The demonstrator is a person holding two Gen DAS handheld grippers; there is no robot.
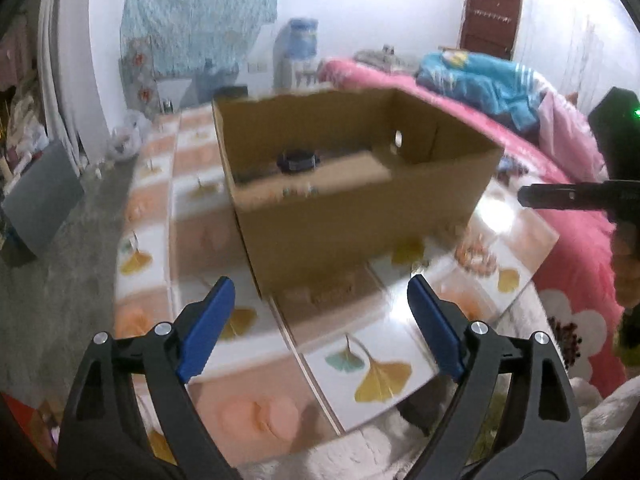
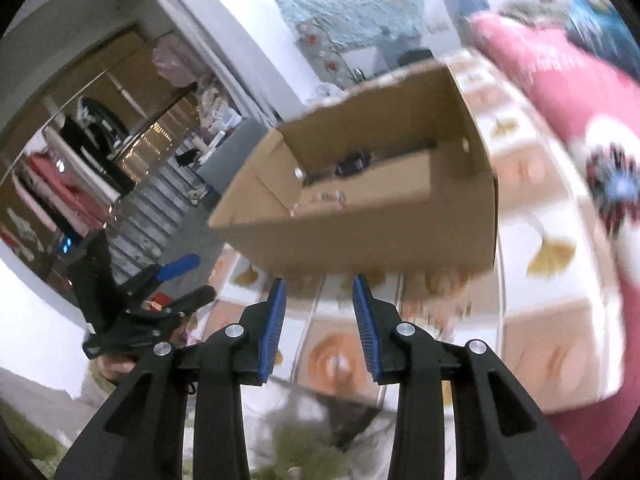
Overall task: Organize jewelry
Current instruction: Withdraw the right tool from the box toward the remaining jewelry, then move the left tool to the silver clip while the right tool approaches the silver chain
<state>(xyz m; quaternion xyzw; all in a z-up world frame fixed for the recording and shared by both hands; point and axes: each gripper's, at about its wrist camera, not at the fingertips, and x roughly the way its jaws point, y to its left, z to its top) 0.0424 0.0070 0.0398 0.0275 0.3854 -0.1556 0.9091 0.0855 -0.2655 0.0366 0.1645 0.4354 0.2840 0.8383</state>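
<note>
- We see a glossy table with a ginkgo-leaf print, a pink bed just beside it.
- A cardboard box stands on it, with a dark bracelet and small blurred jewelry inside.
- Our left gripper gapes wide, holding nothing.
- Our right gripper is partly open, holding nothing.

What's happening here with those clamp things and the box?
A person holds a two-finger gripper in each hand over a low table with a ginkgo-leaf top. Both the left gripper and the right gripper are open and hold nothing. An open cardboard box stands on the table; inside lie a dark bracelet-like ring and some small pieces, too blurred to name. A beaded bracelet lies on the table beside the box.
</note>
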